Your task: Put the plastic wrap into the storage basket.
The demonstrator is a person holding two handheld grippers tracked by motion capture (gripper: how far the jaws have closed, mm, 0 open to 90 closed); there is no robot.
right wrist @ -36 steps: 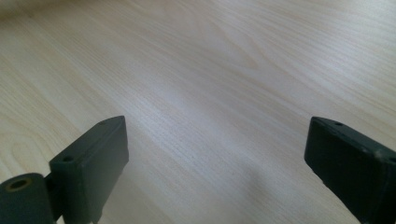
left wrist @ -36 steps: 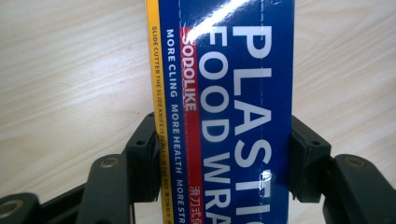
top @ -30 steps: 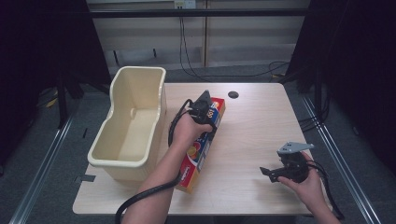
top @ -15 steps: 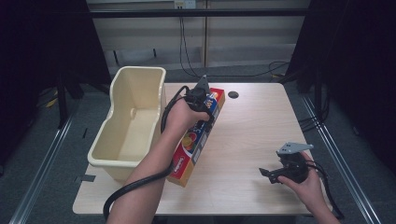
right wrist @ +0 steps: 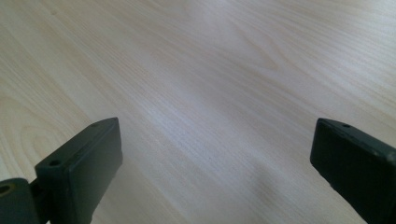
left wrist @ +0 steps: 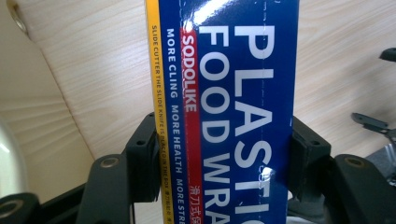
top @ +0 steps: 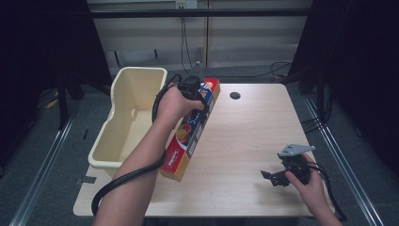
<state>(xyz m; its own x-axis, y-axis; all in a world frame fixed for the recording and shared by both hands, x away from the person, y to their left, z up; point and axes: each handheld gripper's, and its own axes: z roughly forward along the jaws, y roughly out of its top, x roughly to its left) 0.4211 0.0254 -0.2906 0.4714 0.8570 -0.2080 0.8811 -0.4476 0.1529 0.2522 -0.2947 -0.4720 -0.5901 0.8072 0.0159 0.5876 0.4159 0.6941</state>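
Left gripper (top: 201,96) has slid up the box (top: 193,129) toward its far end, beside the bin (top: 141,75).
Jaws clamp the box's sides; it looks mid-pickup, lifting into the bin next. Right gripper (top: 272,178) rests on the table (top: 254,127), jaws wide apart.

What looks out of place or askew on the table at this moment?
The wrap box lies askew, diagonal to the table edges, its near end at the tub side. The left gripper clamps it. No damage or spill shows.
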